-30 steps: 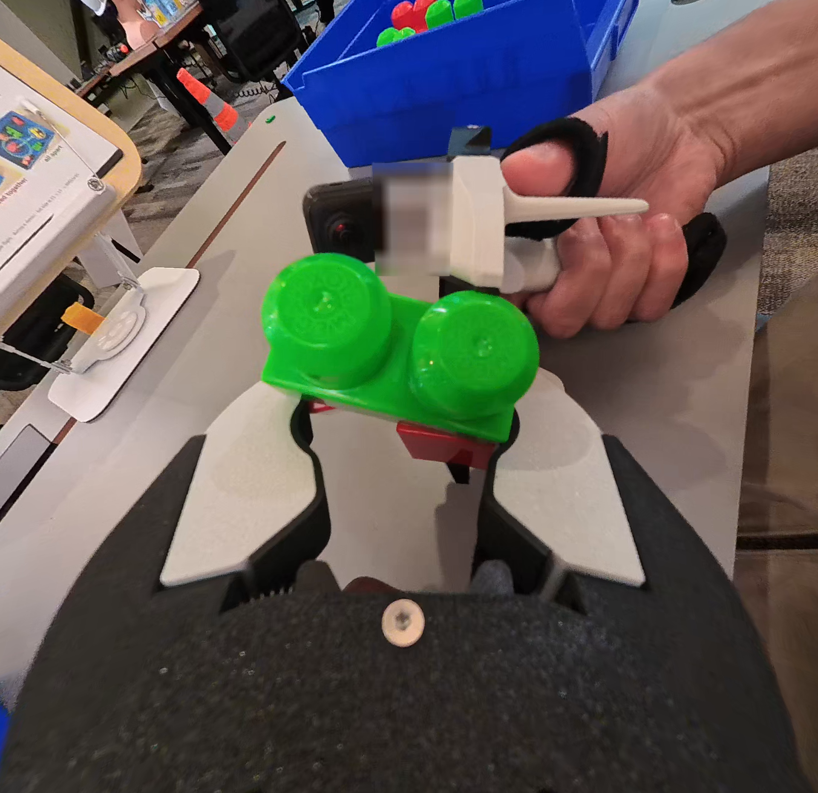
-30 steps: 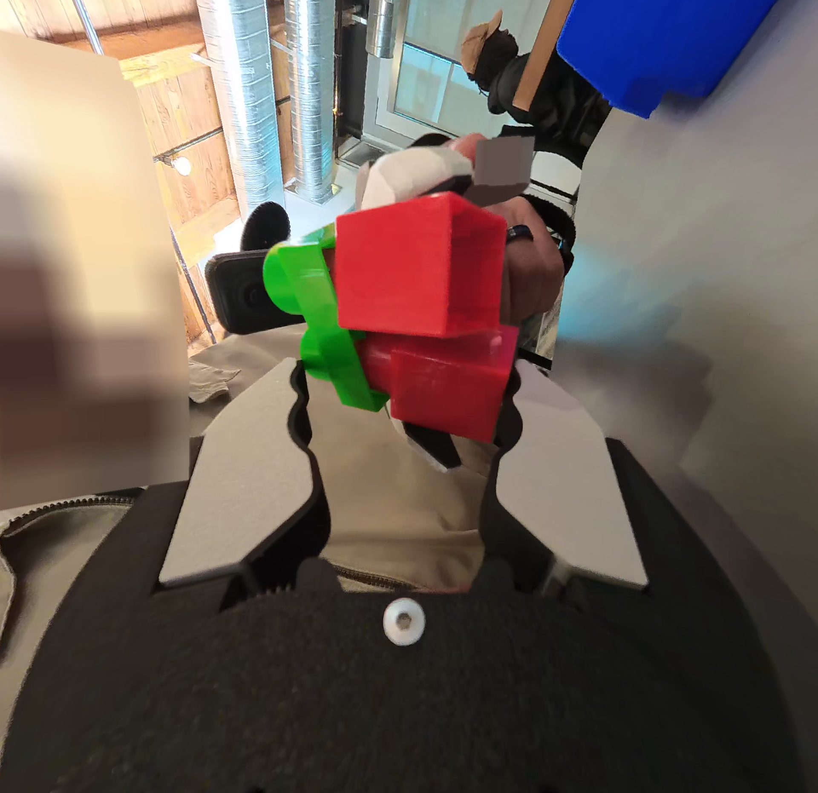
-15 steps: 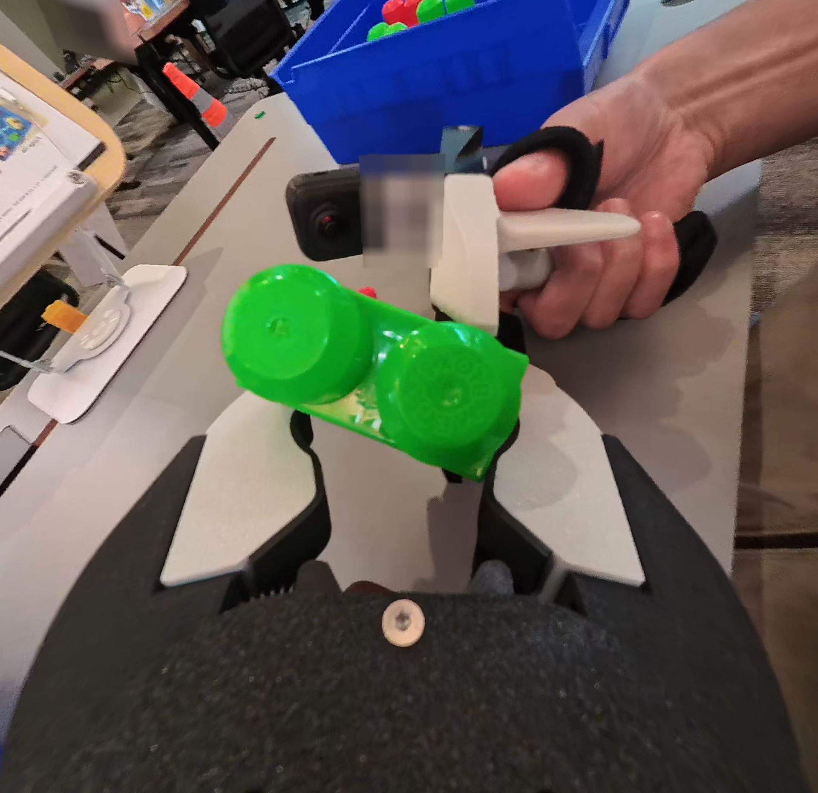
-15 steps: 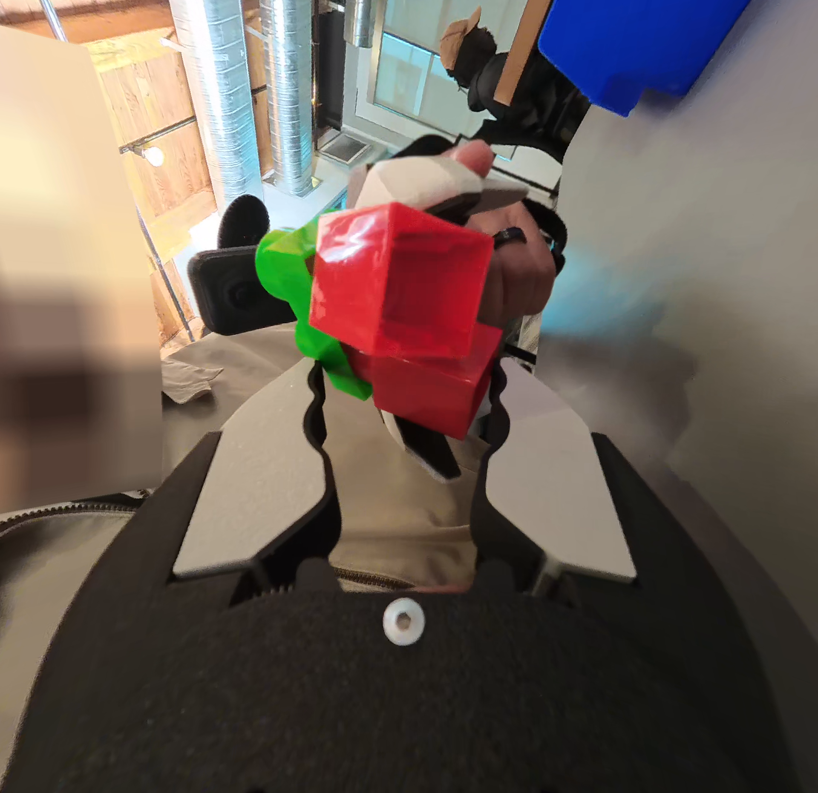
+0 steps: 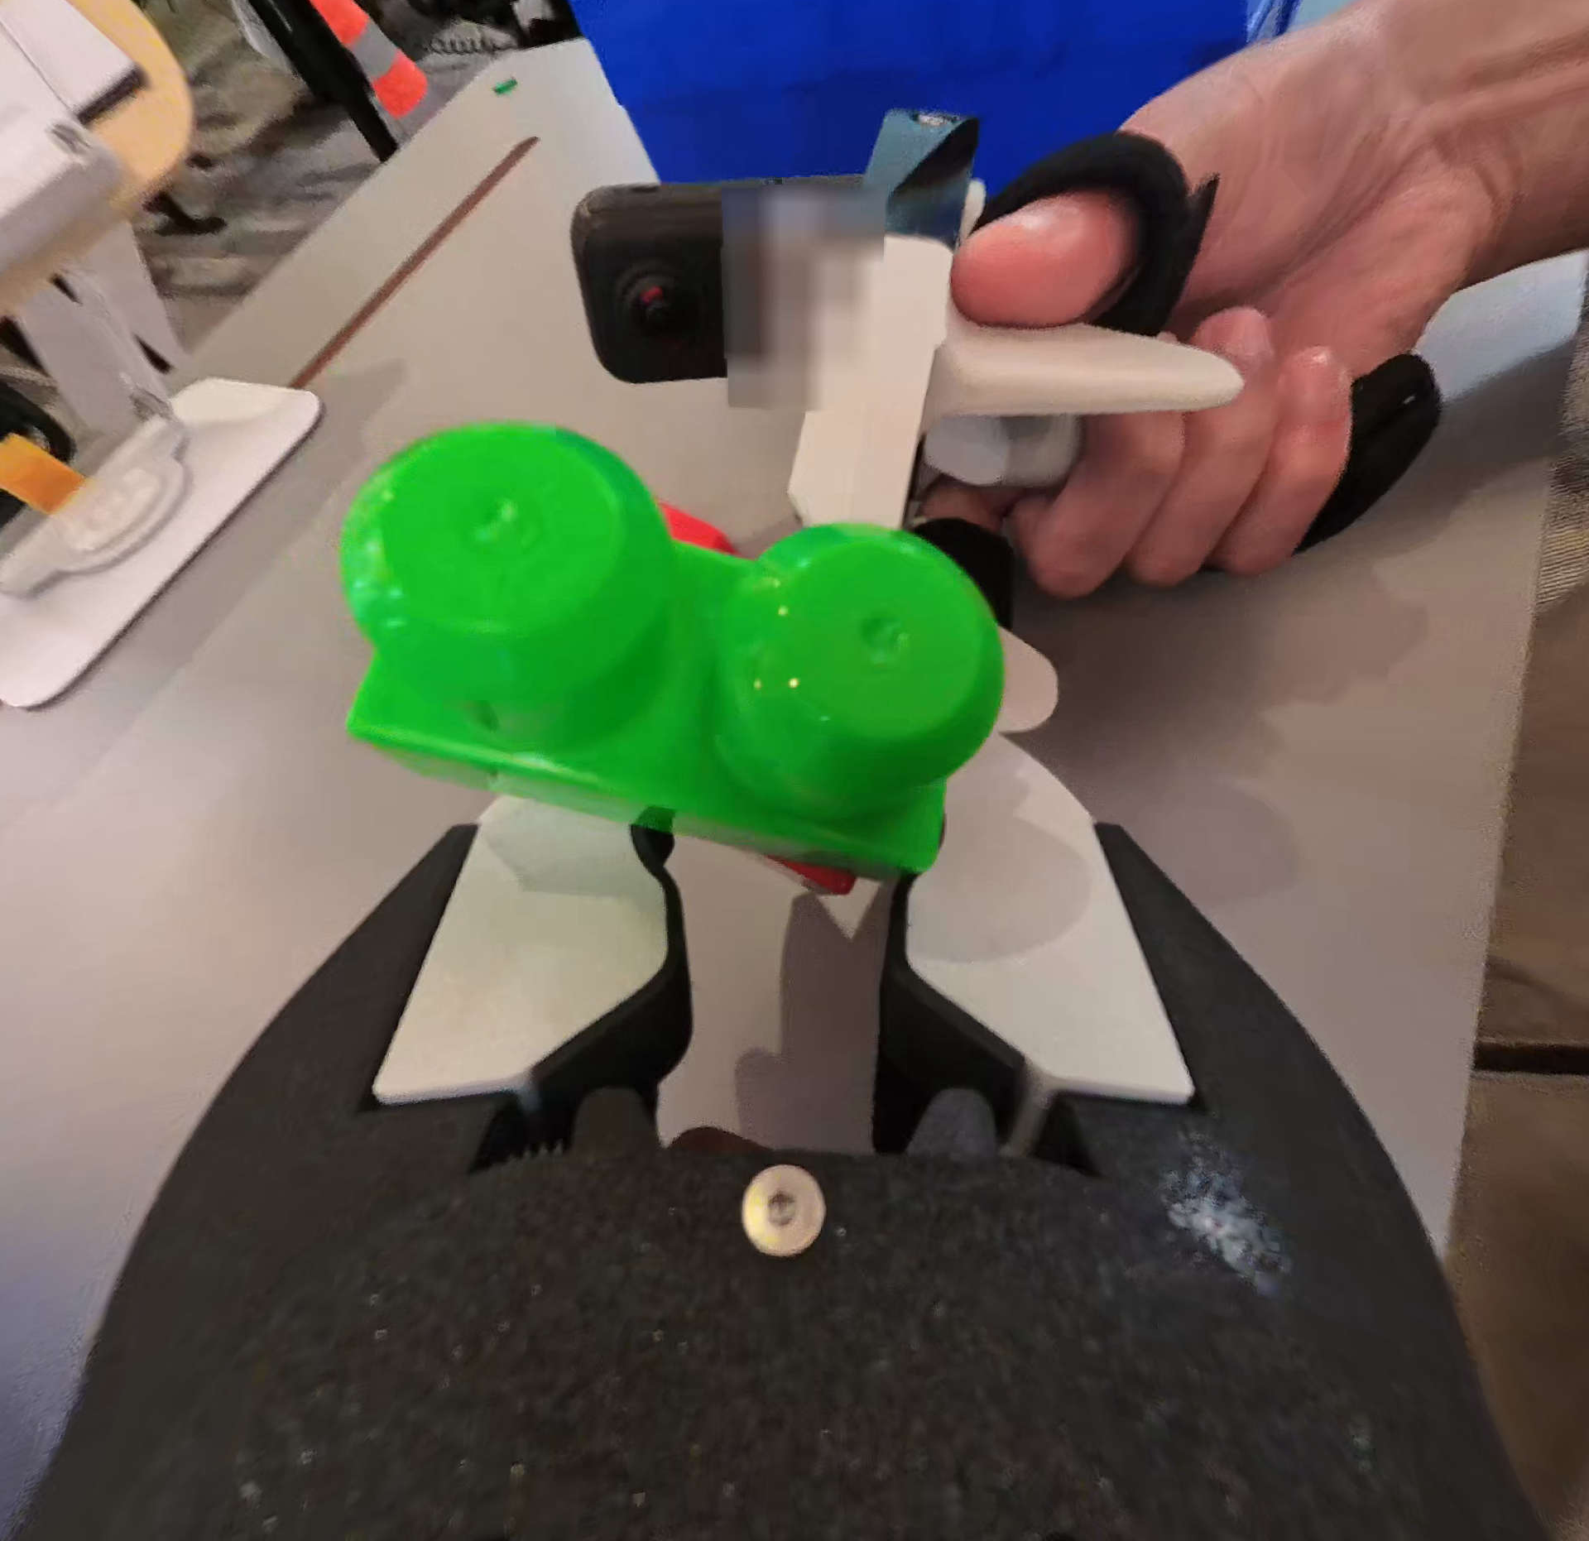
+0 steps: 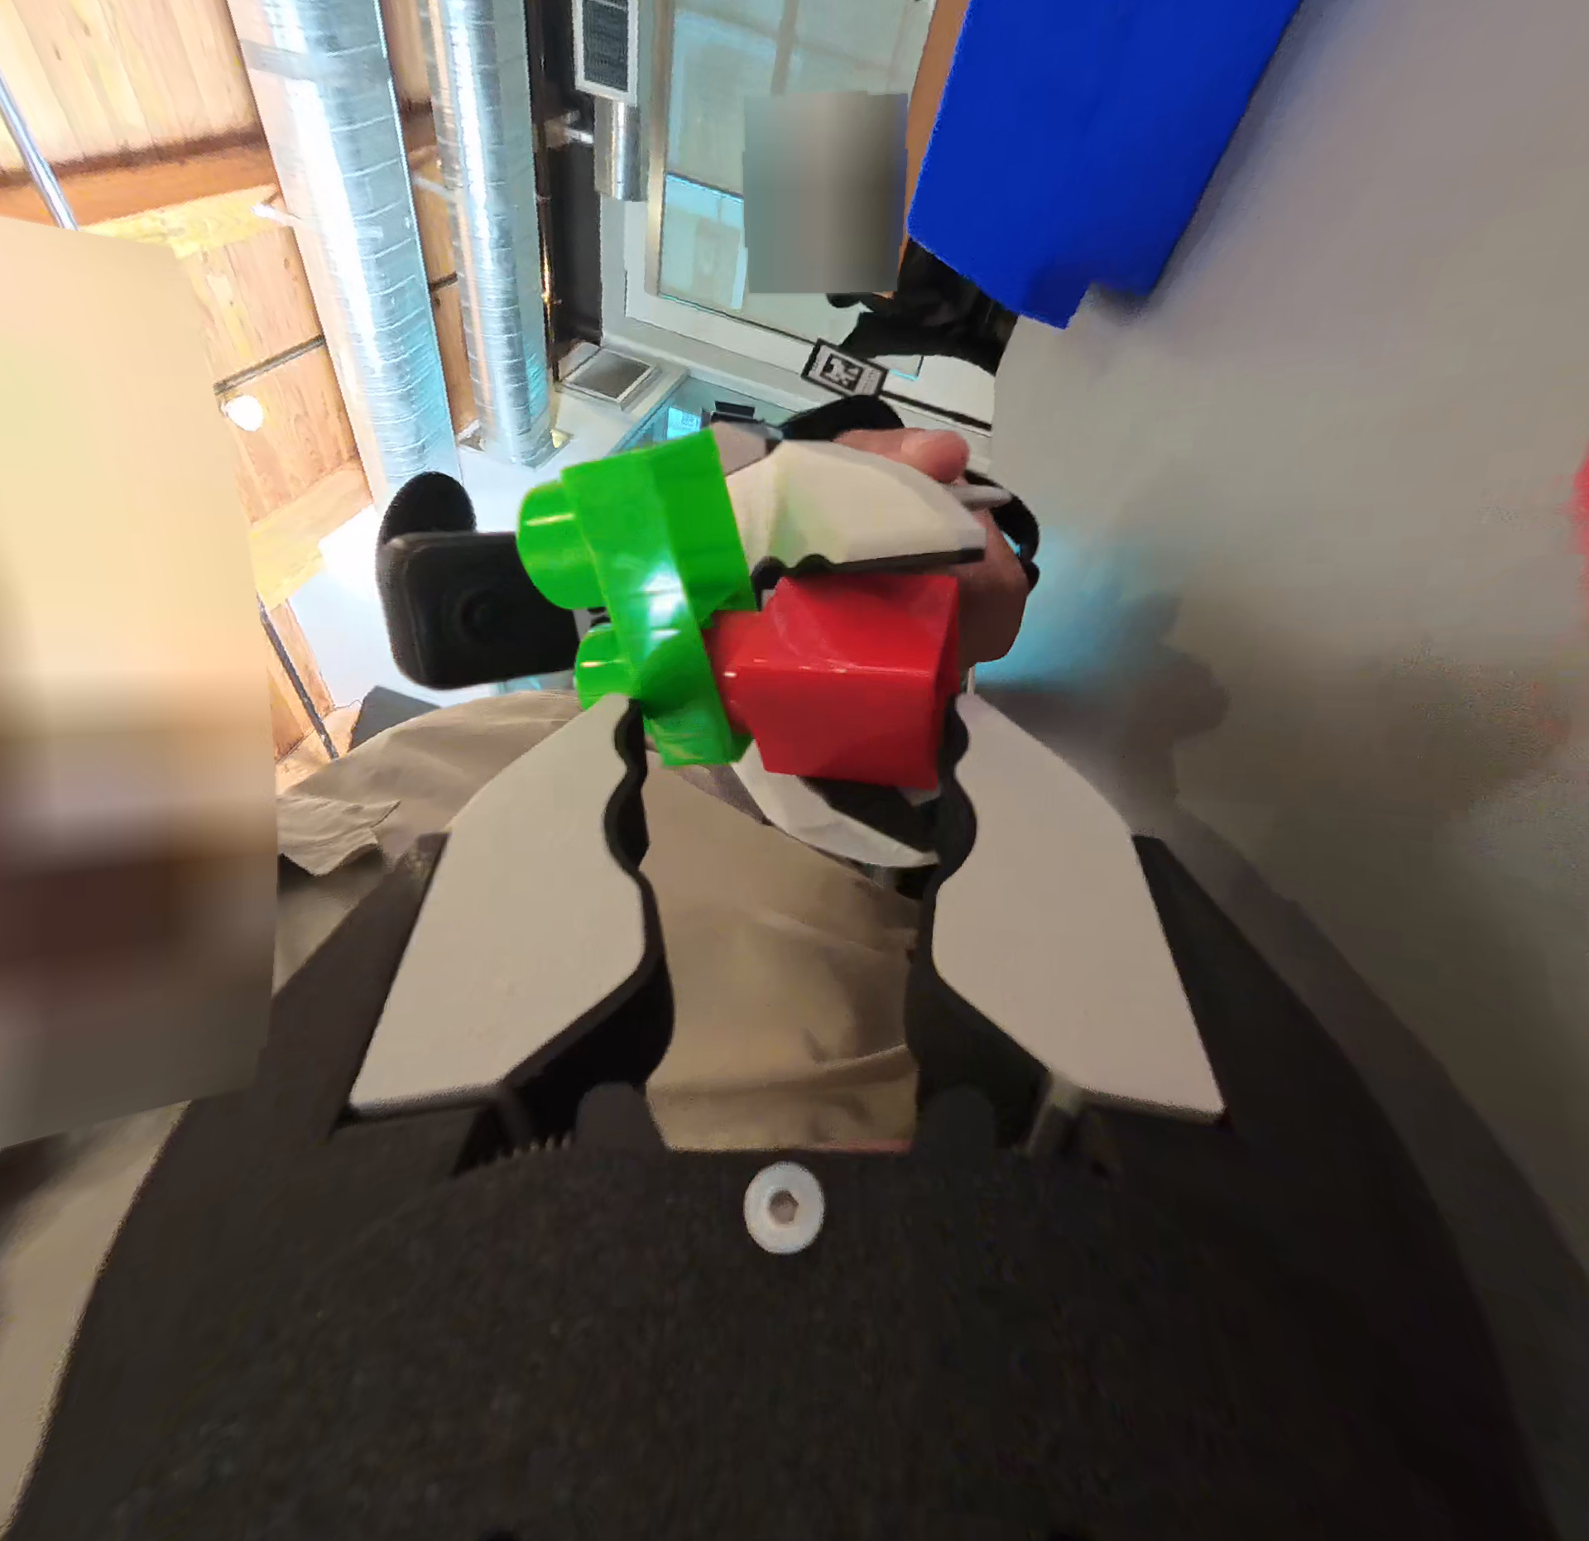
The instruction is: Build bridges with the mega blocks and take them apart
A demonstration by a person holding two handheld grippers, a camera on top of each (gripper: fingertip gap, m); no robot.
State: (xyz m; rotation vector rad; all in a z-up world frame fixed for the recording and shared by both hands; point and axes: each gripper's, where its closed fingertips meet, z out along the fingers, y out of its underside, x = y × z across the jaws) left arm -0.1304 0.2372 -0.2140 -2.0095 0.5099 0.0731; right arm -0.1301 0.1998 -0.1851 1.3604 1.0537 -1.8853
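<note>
Left wrist view: the green block is clamped in the left hand-held gripper above the tabletop. 1 red block, attached beneath, is gripped by the right hand-held gripper. Separation appears unfinished.

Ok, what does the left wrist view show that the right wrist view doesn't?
Only the left wrist view: the green block's two studs face-on, the hand working the right hand-held gripper, and an orange cone.

Only the right wrist view: the red block in full, plugged under the green one, the left hand-held gripper clamped above and below it, and ceiling ducts.

Both: the joined blocks held between the two grippers, and the blue bin.
</note>
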